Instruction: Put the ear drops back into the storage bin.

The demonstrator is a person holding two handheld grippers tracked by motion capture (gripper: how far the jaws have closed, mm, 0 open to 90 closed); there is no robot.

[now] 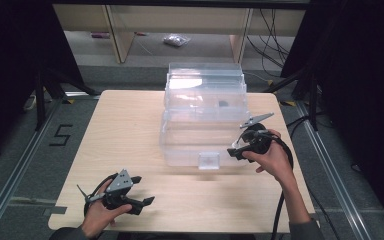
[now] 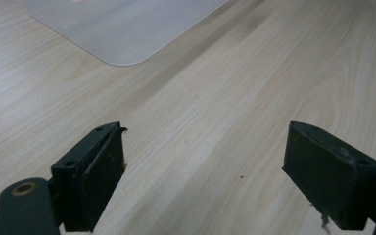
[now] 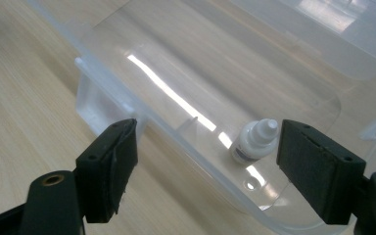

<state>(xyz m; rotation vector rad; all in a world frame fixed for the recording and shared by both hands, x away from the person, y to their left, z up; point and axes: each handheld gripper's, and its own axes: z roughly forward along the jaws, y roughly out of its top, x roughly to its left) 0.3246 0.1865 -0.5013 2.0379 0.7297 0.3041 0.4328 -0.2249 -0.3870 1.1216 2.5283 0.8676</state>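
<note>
Hovering, high view: my right gripper (image 1: 236, 150) hangs at the near right corner of the clear plastic box (image 1: 205, 120) on the wooden table (image 1: 130, 130); my left gripper (image 1: 142, 192) rests low at the near left, well apart from the box.
Left gripper view: jaws wide open, nothing between them, bare wood below.
Right gripper view: jaws spread wide and empty above the open box; a small white dropper bottle (image 3: 254, 142) stands inside by its near wall.
Step, my guess: reaching for the bottle.
Next move: lowering past the rim, then closing.
</note>
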